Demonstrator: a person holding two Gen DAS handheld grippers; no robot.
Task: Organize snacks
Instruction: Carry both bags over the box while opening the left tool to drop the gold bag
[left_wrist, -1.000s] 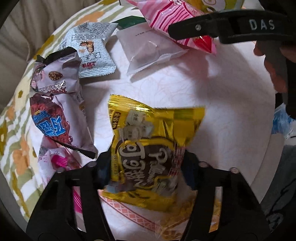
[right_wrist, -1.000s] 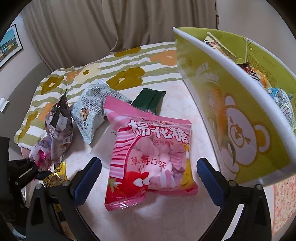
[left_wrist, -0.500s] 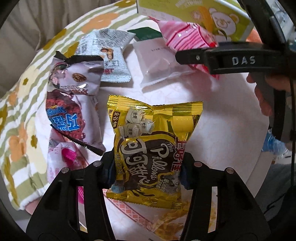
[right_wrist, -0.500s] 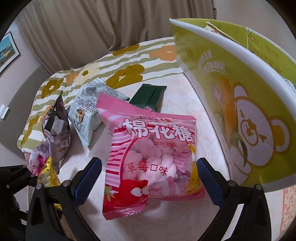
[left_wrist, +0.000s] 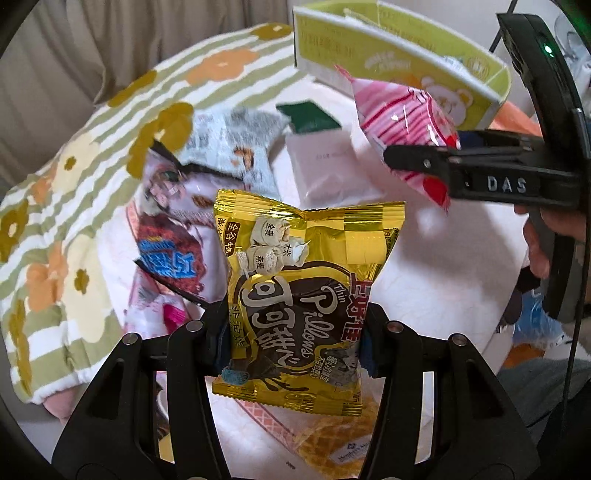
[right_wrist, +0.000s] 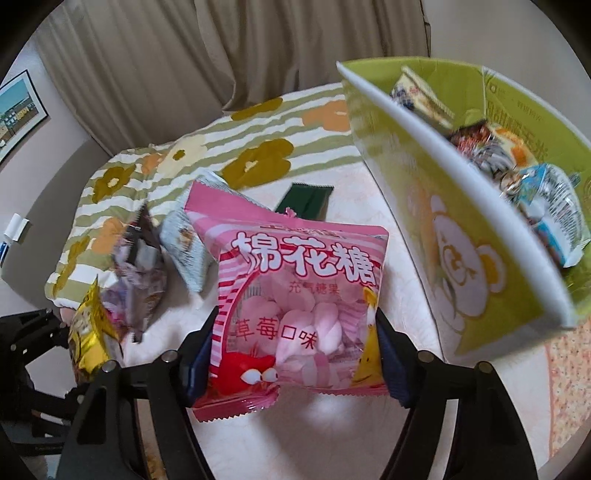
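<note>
My left gripper (left_wrist: 293, 339) is shut on a gold snack bag (left_wrist: 299, 291) and holds it upright above the white table (left_wrist: 436, 251). My right gripper (right_wrist: 291, 354) is shut on a pink marshmallow bag (right_wrist: 295, 295), lifted off the table; that bag also shows in the left wrist view (left_wrist: 402, 122). The green bear-print box (right_wrist: 480, 236) stands to the right, with several snack packs inside. The gold bag shows at the lower left of the right wrist view (right_wrist: 90, 332).
A purple snack bag (left_wrist: 173, 236), a grey-white pack (left_wrist: 236, 147), a dark green sachet (left_wrist: 308, 116) and a pale flat packet (left_wrist: 325, 168) lie on the table. A flowered striped cloth (left_wrist: 85, 192) covers the left side.
The right gripper's jaws closed on the pink marshmallow bag and lifted it. The left gripper raised the gold bag and tilted up, bringing the green box into view.
</note>
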